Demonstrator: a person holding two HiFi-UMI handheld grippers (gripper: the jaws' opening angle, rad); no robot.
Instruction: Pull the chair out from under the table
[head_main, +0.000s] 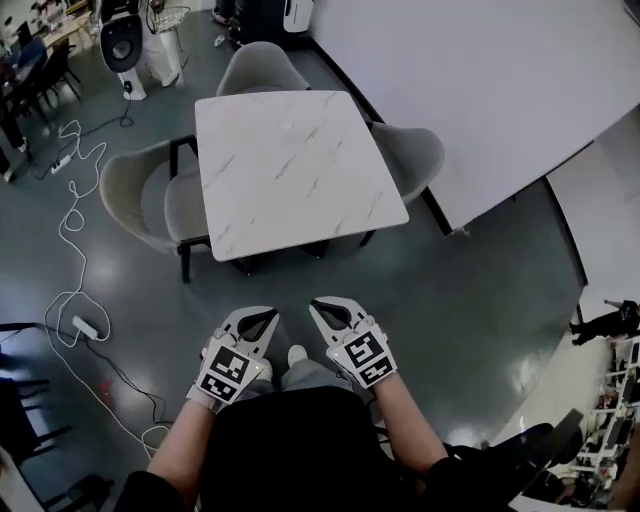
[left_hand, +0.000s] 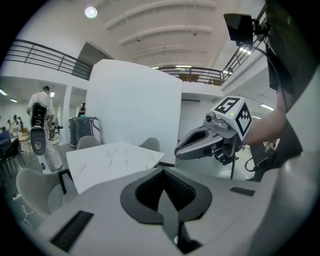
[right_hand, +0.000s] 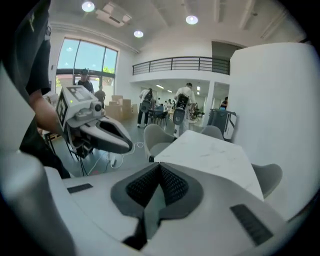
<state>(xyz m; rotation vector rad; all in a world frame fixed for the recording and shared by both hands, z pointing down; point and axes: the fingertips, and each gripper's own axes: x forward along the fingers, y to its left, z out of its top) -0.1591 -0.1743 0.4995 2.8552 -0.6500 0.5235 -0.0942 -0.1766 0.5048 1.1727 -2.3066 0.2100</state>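
Note:
A white marble-top table (head_main: 295, 170) stands ahead of me, with three grey shell chairs tucked at its sides. One chair (head_main: 140, 195) is at the left, one chair (head_main: 262, 68) at the far side, one chair (head_main: 410, 155) at the right. My left gripper (head_main: 268, 318) and right gripper (head_main: 318, 306) hang side by side in front of my body, short of the table's near edge and touching nothing. Both are shut and hold nothing. The left gripper view shows its own closed jaws (left_hand: 162, 172), the right gripper (left_hand: 182, 150) and the table (left_hand: 112, 160). The right gripper view shows its closed jaws (right_hand: 160, 167) and the left gripper (right_hand: 127, 146).
A white partition wall (head_main: 480, 90) runs close behind the right chair. White cables and a power strip (head_main: 85, 327) lie on the grey floor at the left. A white stand with a black speaker-like unit (head_main: 122, 40) is at the back left. People stand far off (right_hand: 182, 100).

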